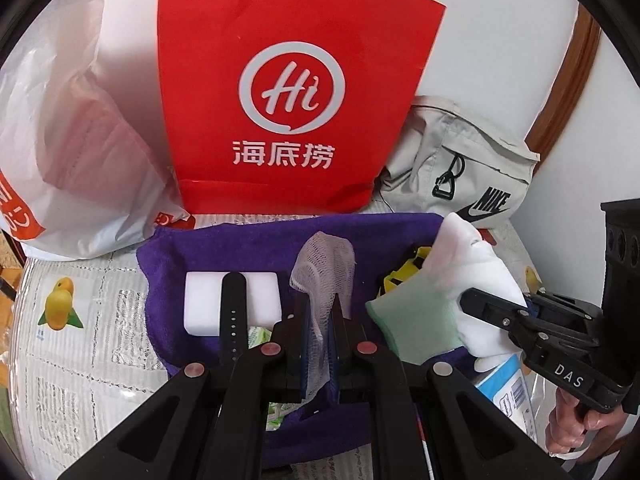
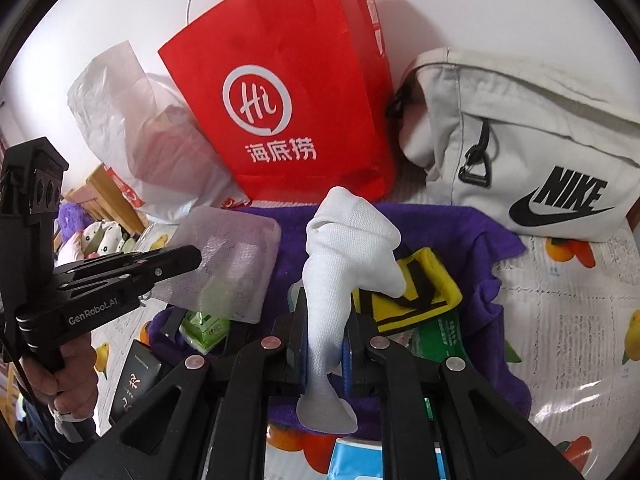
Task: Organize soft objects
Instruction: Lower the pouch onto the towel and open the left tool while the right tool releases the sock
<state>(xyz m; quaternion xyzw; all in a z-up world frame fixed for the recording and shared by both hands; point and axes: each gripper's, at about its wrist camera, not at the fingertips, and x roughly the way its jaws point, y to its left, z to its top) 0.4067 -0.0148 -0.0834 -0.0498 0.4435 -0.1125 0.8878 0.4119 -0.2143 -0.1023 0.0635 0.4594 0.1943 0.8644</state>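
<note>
L gripper (image 1: pixel 320 320) jaws closed tight on a white mesh net piece (image 1: pixel 324 264), which sticks up above the tips; its lower end runs down btwn the pads and is partly hidden by the gripper body. R gripper (image 2: pixel 326 320) also clamped, on a white sock-like cloth (image 2: pixel 352 248); top bunches up past the tips, bottom end hangs out below the jaws, blurry there. Both held over a purple towel (image 1: pixel 248 248) spread on a fruit-print table cover (image 1: pixel 80 320). On the towel: white foam block (image 1: pixel 256 292) w/ a black strap (image 1: pixel 234 312) lying across it, so the block's middle is covered. Yellow/black item (image 2: pixel 424 292) on the towel, partly behind the sock; can't tell what it is. Green packet (image 2: pixel 206 326) mostly hidden under the mesh in R view. Red paper bag (image 1: pixel 296 80) stands behind the towel, top cut off in L view. White plastic bag (image 1: pixel 72 140) to its left, contents only a pinkish blur. Beige Nike bag (image 2: pixel 520 140) right of the red bag, edge cut off by the frame. Light blue box (image 1: pixel 508 388) near the R gripper, half hidden. Person's hand (image 1: pixel 576 420) on the R handle, only fingers show.
</note>
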